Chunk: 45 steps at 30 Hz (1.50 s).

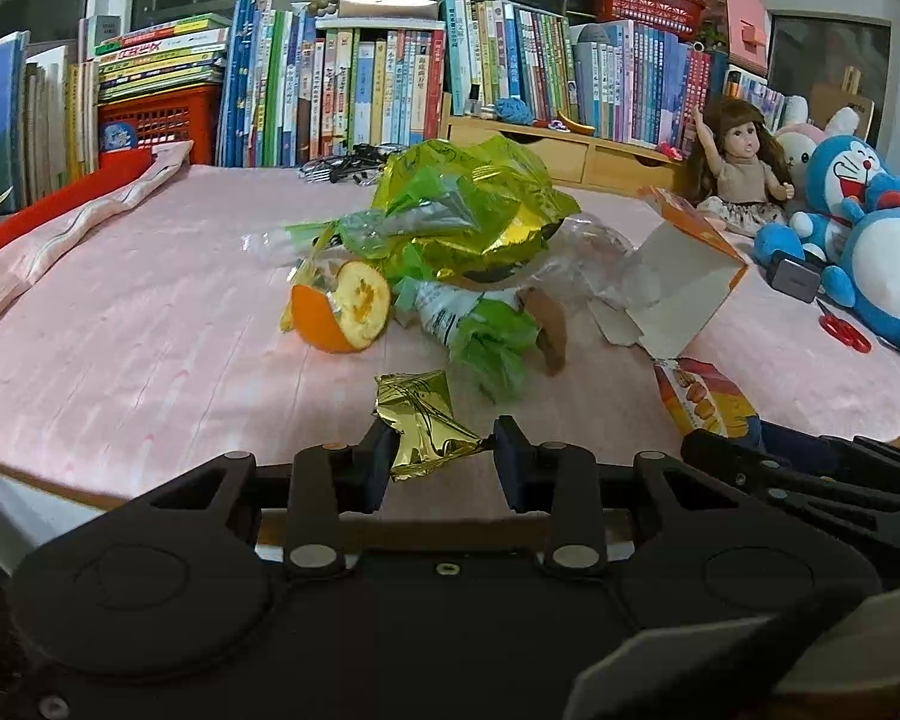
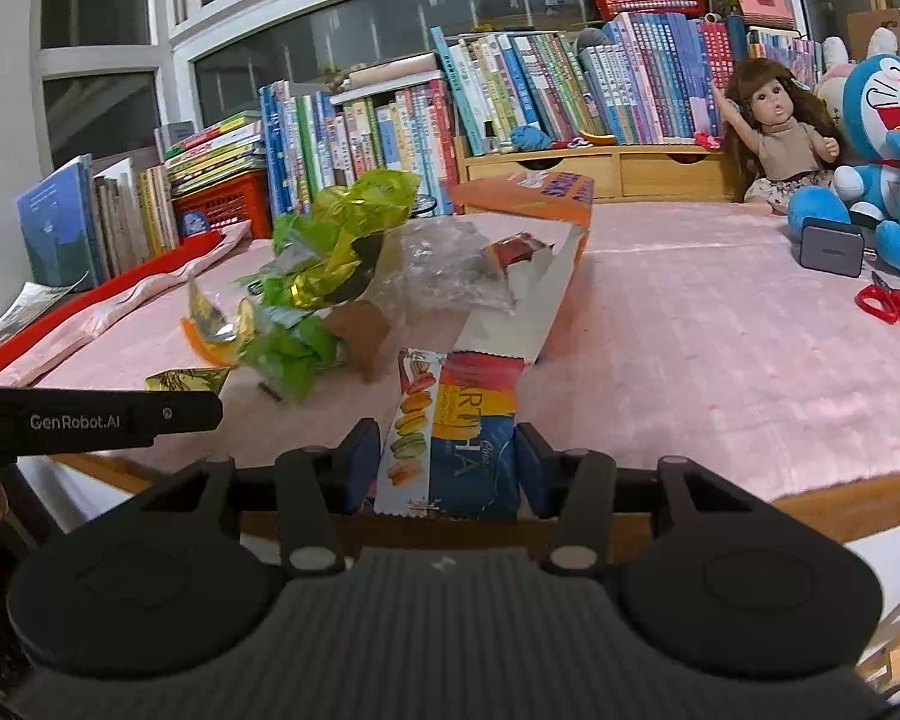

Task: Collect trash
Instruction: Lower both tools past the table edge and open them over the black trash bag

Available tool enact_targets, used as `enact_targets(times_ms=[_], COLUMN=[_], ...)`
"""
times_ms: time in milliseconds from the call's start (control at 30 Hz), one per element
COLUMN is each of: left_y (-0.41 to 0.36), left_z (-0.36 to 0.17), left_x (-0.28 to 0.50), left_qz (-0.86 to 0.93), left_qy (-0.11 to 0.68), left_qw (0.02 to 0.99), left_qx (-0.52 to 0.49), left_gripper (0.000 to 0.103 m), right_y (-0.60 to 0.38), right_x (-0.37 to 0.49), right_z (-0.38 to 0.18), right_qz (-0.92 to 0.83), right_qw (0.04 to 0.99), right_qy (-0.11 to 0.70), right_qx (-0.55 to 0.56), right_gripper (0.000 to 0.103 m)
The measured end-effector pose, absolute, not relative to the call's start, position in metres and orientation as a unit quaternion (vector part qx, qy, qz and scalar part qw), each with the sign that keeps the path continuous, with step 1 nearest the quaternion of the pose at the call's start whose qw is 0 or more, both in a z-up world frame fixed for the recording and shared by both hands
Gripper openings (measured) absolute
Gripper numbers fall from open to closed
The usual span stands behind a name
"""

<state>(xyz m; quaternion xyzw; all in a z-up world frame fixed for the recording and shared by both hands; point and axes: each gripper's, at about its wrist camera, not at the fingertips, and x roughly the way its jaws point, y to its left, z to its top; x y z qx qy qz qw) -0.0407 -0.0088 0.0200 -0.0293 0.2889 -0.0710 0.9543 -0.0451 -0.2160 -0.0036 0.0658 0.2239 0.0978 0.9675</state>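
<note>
A crumpled gold foil wrapper (image 1: 426,426) lies near the table's front edge, with my left gripper (image 1: 444,453) shut on it, both pads touching it. My right gripper (image 2: 448,462) is shut on a macaron snack packet (image 2: 450,420), which fills the gap between its pads. Behind them is a trash pile: half an orange peel (image 1: 342,309), a green and gold foil bag (image 1: 474,210), a green wrapper (image 1: 486,336), clear plastic (image 2: 450,264) and an open orange carton (image 1: 678,282). The left gripper's finger (image 2: 168,414) shows at the left of the right wrist view.
The pink table cover (image 2: 690,330) lies bare to the right of the pile. Red scissors (image 2: 894,303), a grey box (image 2: 831,249), a doll (image 2: 780,132) and blue plush toys (image 1: 870,222) sit at the right. Books (image 1: 360,90) line the back. A folded pink cloth (image 1: 72,234) lies left.
</note>
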Motion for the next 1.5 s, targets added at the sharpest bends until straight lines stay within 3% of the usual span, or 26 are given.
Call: enact_targets(times_ms=[433,1067,1500], left_y=[-0.002,-0.011,-0.015], left_z=[0.003,-0.098,-0.126], left_x=[-0.083,-0.083,-0.076], left_qz=[-0.115,-0.113,-0.114], left_qy=[0.348,0.5,0.546], left_qw=[0.93,0.859,0.83], left_qx=[-0.036,-0.014,-0.012], left_gripper=[0.034,0.034,0.034], right_y=[-0.209,-0.204,-0.191], right_x=[-0.088,-0.085,-0.082], right_z=[-0.016,-0.097,-0.109], right_qz=[0.133,0.159,0.181], right_qw=[0.951,0.885,0.866], right_qy=[0.271,0.435,0.466], right_qx=[0.068,0.051,0.027], right_gripper=[0.053,0.053,0.056])
